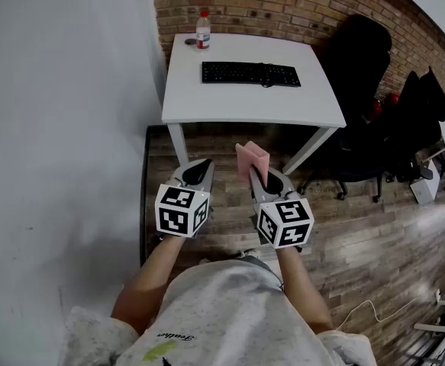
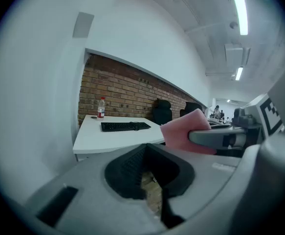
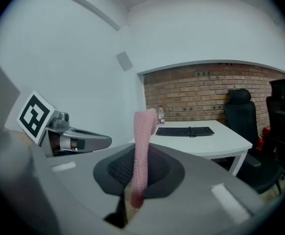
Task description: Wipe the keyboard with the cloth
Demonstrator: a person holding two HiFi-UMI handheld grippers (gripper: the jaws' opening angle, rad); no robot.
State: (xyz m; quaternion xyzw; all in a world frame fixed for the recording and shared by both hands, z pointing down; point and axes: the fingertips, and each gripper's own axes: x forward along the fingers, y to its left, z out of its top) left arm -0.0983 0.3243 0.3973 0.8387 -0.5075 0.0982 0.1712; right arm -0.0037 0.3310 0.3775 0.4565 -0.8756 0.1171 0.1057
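The left gripper (image 1: 197, 166) is held low before the person, its jaws drawn together with nothing between them. Just beside it, the right gripper (image 1: 262, 175) is clamped on a folded pink cloth (image 1: 251, 158), which stands upright out of the jaws. Well ahead, a flat black keyboard (image 1: 250, 74) lies on a white rectangular table (image 1: 245, 105) set against a brick wall. A clear plastic bottle with red label (image 1: 203, 30) stands upright at the table's far left corner; its fill level cannot be made out.
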